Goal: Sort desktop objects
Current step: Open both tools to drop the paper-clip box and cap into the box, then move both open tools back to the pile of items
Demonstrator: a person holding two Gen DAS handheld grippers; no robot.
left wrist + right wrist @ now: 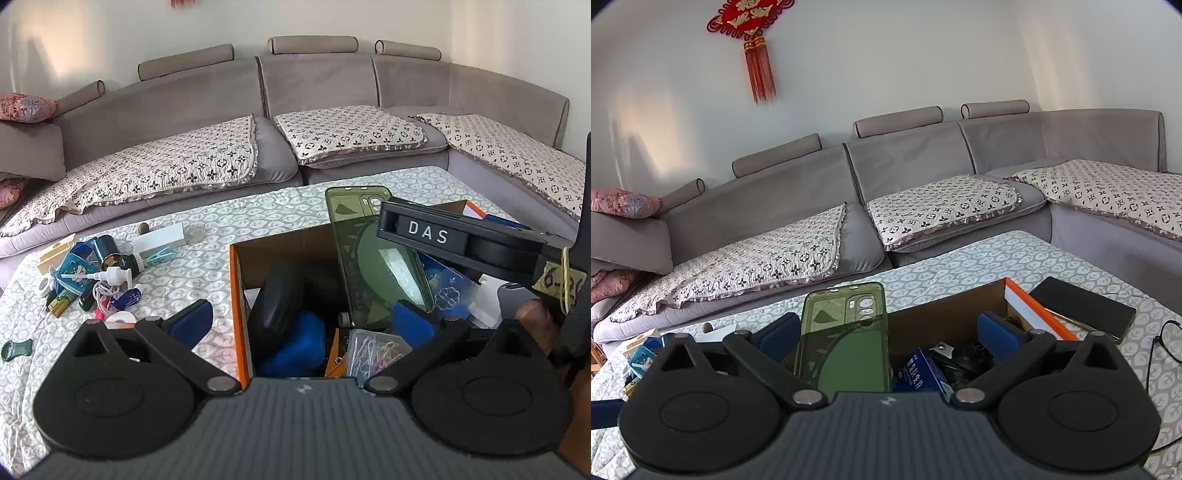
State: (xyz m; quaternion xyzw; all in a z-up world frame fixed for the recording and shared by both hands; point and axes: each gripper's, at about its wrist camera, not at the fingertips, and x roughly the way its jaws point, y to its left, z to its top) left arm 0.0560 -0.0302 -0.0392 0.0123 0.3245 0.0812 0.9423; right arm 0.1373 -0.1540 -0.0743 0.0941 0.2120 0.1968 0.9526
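Presently: box (236, 295) part-filled, green phone case (373, 258) inside; clutter (92, 280) at ten o'clock unsorted; left gripper (301, 325) and right gripper (886, 332) wide, empty.

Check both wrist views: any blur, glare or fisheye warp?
Left wrist: strong barrel warp bends the grey sofa; the translucent green phone case shows window glare; the image stays sharp. Right wrist: same warp, dark corner vignetting, slight blur on the red knot wall ornament.
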